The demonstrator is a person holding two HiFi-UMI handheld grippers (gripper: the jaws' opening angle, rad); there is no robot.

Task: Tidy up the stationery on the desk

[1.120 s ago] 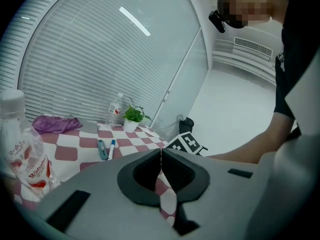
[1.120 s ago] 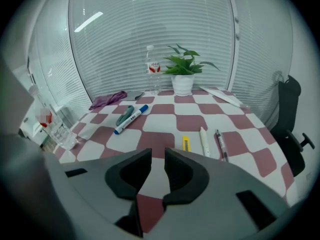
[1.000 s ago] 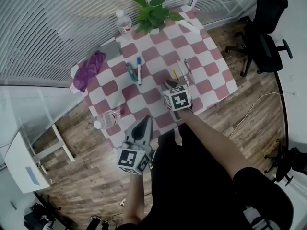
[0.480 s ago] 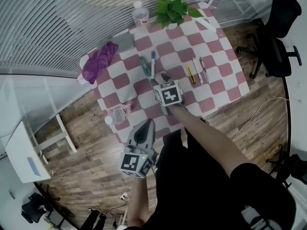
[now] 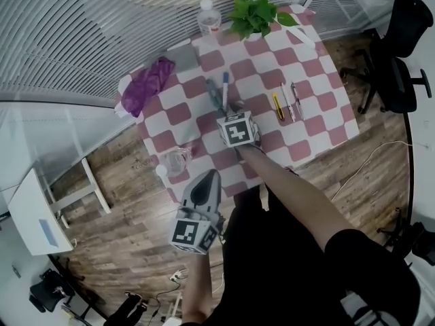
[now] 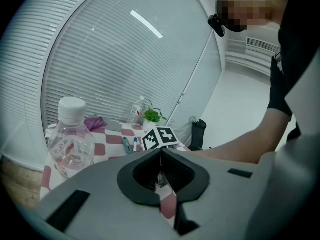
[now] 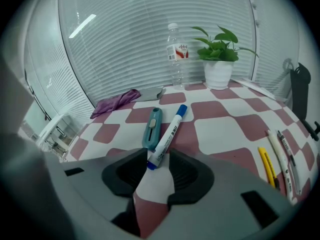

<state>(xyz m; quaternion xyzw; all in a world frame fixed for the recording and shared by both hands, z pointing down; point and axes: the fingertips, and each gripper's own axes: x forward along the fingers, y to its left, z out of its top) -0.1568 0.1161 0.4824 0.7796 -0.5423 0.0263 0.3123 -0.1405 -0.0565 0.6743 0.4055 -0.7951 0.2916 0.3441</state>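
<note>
A blue-capped white marker [image 7: 168, 134] lies on the checkered table [image 7: 225, 129], with a teal utility knife [image 7: 151, 126] close on its left. My right gripper [image 7: 152, 160] is open and tilted down at the marker. Its jaws have just been closing, and the marker's near end lies between the fingertips, not pressed. From the head view the right gripper [image 5: 232, 111] sits just below the marker [image 5: 225, 83] and knife [image 5: 215, 95]. A yellow pen [image 5: 277, 105] and two more pens [image 5: 291, 101] lie to the right. My left gripper [image 5: 206, 177] is shut and empty, off the table's near edge.
A purple cloth [image 5: 146, 85] and a grey pad [image 5: 179, 59] lie at the table's far left. An upright water bottle [image 5: 209, 17] and a potted plant [image 5: 255, 9] stand at the back. Another bottle [image 6: 72, 144] lies near the front left corner. An office chair [image 5: 401, 53] stands right.
My right gripper has moved left across the table, away from the pens on the right, to the marker's near end. The left gripper has shifted a little below the table's edge.
</note>
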